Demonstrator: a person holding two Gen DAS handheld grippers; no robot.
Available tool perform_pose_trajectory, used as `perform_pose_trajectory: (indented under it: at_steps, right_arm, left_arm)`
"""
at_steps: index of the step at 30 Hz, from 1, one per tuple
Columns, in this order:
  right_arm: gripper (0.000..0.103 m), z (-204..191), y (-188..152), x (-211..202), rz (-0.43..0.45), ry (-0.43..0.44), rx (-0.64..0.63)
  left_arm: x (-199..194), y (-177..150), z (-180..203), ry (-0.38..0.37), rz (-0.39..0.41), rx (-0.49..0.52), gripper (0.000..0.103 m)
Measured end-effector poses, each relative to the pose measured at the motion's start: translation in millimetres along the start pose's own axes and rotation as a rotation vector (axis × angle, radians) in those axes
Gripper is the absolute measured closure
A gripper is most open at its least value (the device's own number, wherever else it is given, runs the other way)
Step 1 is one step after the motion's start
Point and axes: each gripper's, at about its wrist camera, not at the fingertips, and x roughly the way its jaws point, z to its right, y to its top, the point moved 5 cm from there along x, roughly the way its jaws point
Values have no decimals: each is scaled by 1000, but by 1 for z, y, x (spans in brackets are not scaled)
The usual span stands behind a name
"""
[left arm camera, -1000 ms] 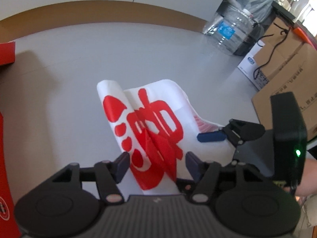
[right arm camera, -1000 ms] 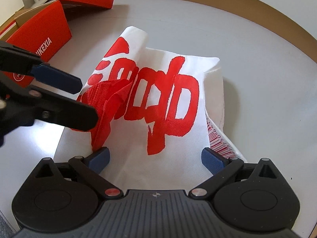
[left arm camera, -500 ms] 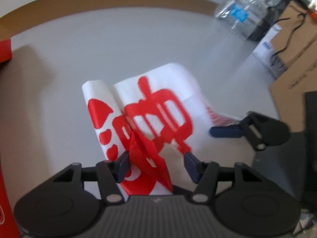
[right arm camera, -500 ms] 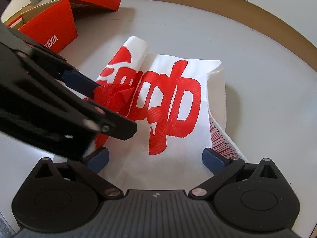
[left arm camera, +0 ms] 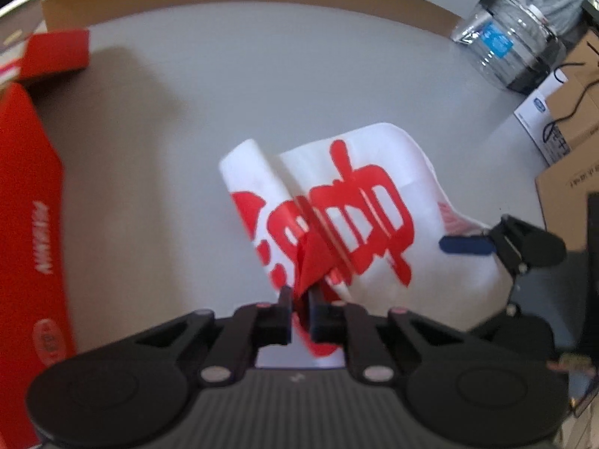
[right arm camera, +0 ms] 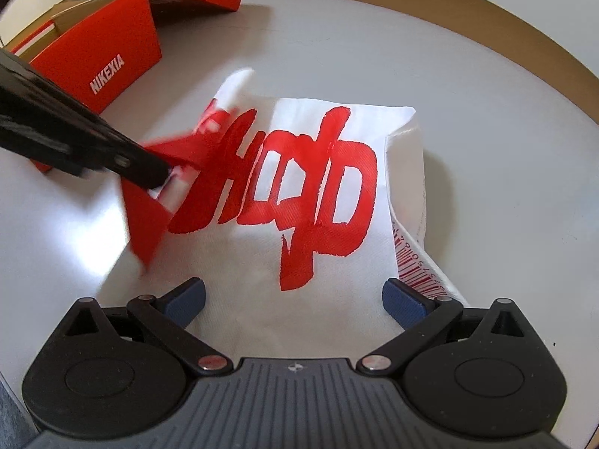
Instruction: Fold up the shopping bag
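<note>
Black hand-held gripper (right arm camera: 294,295), blue pads (right arm camera: 186,297)

White shopping bag (right arm camera: 232,280) with red lettering, red box (right arm camera: 101,60)

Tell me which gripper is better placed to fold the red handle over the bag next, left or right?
Left. The left gripper has just closed on the red handle of the shopping bag. The right gripper is open over the bag's near edge, gripping nothing.
</note>
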Motion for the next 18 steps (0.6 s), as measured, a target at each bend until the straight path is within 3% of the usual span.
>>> perform_pose_trajectory:
  at_steps: [9,18]
  right_arm:
    - [0,3,2,24,-15,17,-29]
    - [0,15,16,32,-24,24,-70]
  left_arm:
    - [-12,-20,-8,-9,-64,-28,96]
    - [-44,-59,-45,-60,-83,-99,96]
